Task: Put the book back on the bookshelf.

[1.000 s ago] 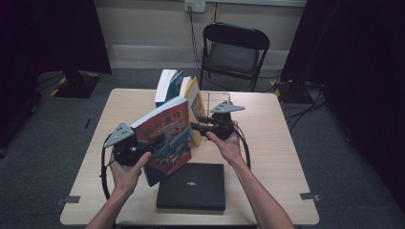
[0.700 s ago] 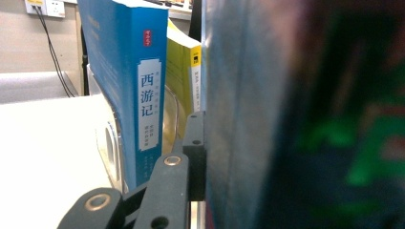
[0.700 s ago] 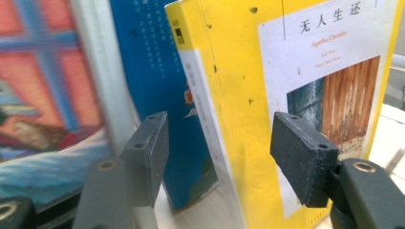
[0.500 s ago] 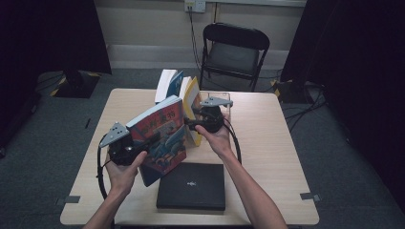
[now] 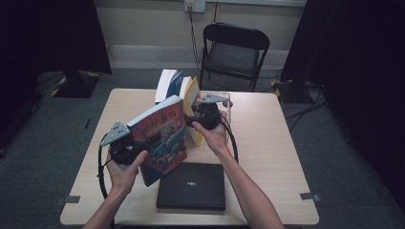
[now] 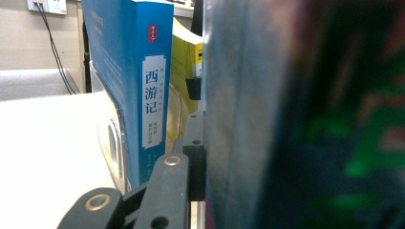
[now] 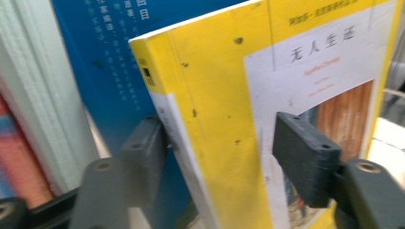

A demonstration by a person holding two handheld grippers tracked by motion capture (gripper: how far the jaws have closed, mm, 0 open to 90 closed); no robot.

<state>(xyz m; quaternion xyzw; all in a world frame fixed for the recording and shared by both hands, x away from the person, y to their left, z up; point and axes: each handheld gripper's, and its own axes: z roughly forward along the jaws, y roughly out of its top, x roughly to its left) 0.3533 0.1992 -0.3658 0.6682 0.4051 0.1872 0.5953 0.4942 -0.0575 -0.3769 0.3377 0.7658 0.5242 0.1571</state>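
A colourful picture book (image 5: 160, 136) is held tilted above the table, and my left gripper (image 5: 136, 145) is shut on its lower left edge. In the left gripper view one jaw of the left gripper (image 6: 210, 162) presses the book's blurred cover (image 6: 305, 124); the other jaw is hidden behind it. A yellow book (image 5: 192, 98) stands beside a blue book (image 5: 173, 82) at the table's far middle. My right gripper (image 5: 192, 119) is open, its jaws straddling the yellow book's (image 7: 224, 95) front edge, with the right gripper (image 7: 222, 160) not closed on it.
A black flat case (image 5: 192, 187) lies near the table's front edge. A clear stand (image 5: 228, 102) sits behind the right gripper. A white book (image 5: 164, 78) leans left of the blue one. A folding chair (image 5: 234, 47) stands beyond the table (image 5: 277, 143).
My right gripper has moved left and forward until its jaws sit around the yellow book. The left gripper has carried the colourful book slightly up and right toward the row.
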